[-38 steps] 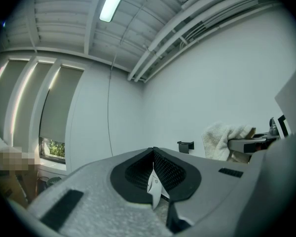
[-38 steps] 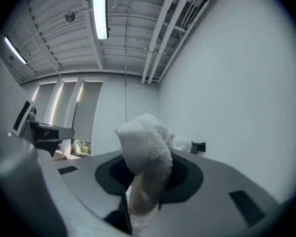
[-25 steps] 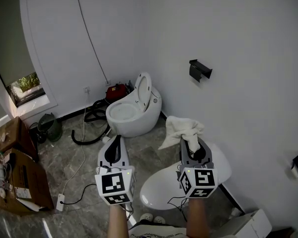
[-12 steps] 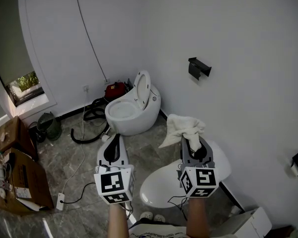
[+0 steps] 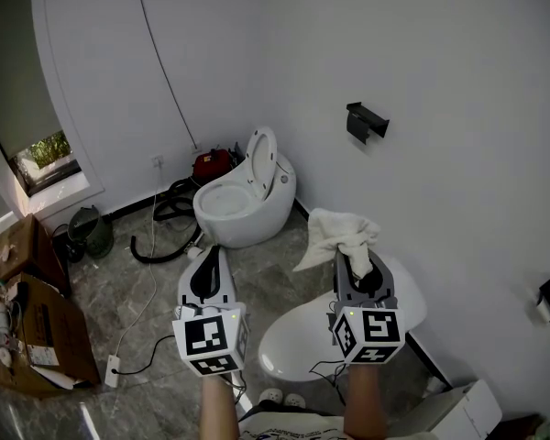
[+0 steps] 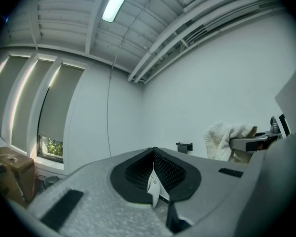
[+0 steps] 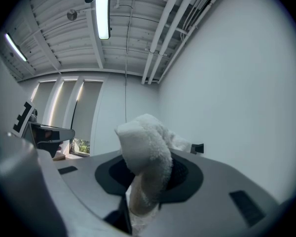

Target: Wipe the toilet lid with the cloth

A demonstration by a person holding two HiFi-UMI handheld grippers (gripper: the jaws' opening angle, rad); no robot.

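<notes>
My right gripper [image 5: 356, 262] is raised in the air and shut on a white terry cloth [image 5: 339, 231], which bunches above its jaws and droops to the left. In the right gripper view the cloth [image 7: 145, 154] fills the space between the jaws. Below that gripper sits a white toilet with its lid [image 5: 298, 342] down. My left gripper [image 5: 211, 251] hovers beside it over the floor, shut with nothing held [image 6: 153, 151]. The left gripper view also shows the cloth [image 6: 223, 139] off to the right.
A second white toilet [image 5: 241, 200] with its lid raised stands in the far corner. A black hose [image 5: 163, 236] and a red device [image 5: 213, 166] lie by it. Cardboard boxes [image 5: 23, 314] line the left side. A black holder [image 5: 365, 122] hangs on the right wall.
Both grippers keep the same pose and the cloth stays in the right one. Only the head view has shifted slightly.
</notes>
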